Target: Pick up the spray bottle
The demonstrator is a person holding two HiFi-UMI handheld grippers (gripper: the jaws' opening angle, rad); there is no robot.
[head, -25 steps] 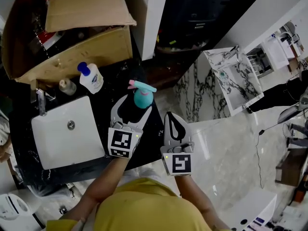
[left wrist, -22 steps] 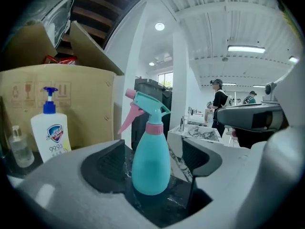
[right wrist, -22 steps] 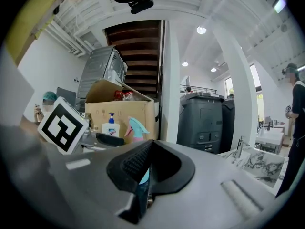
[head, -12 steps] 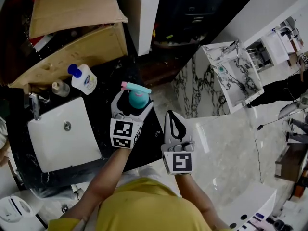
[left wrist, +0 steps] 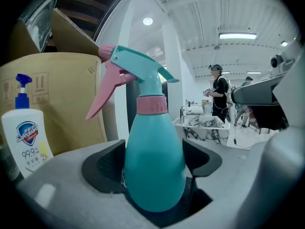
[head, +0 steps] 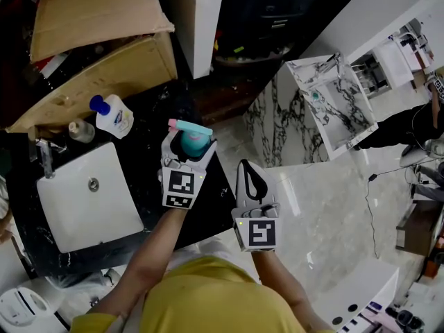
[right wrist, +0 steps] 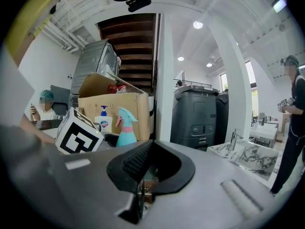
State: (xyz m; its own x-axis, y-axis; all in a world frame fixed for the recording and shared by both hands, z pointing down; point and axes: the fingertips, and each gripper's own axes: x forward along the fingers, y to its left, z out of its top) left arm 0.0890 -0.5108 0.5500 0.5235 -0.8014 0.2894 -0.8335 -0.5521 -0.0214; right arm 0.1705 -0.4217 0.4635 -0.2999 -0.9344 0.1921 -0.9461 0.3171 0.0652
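A teal spray bottle [head: 193, 141] with a pink trigger and collar stands upright on the black counter [head: 208, 203], right of the white sink. My left gripper [head: 189, 145] has its jaws around the bottle's belly. In the left gripper view the bottle [left wrist: 153, 128] fills the gap of the left gripper [left wrist: 155, 160]. The jaws are closing and both pads lie against its sides. My right gripper [head: 245, 166] hovers off the counter's right edge, shut and empty. The right gripper view shows the right gripper [right wrist: 148, 149] with the bottle [right wrist: 125, 128] far to the left.
A white soap pump bottle [head: 113, 115] and a small bottle [head: 81, 131] stand behind the sink [head: 87, 200], near the faucet [head: 41, 155]. An open cardboard box [head: 97, 26] fills the back of the counter. A marble basin [head: 333, 103] stands on the floor at the right.
My left gripper has moved forward and down, so the spray bottle, earlier just ahead of its tips, now sits between the jaws. The right gripper has barely shifted.
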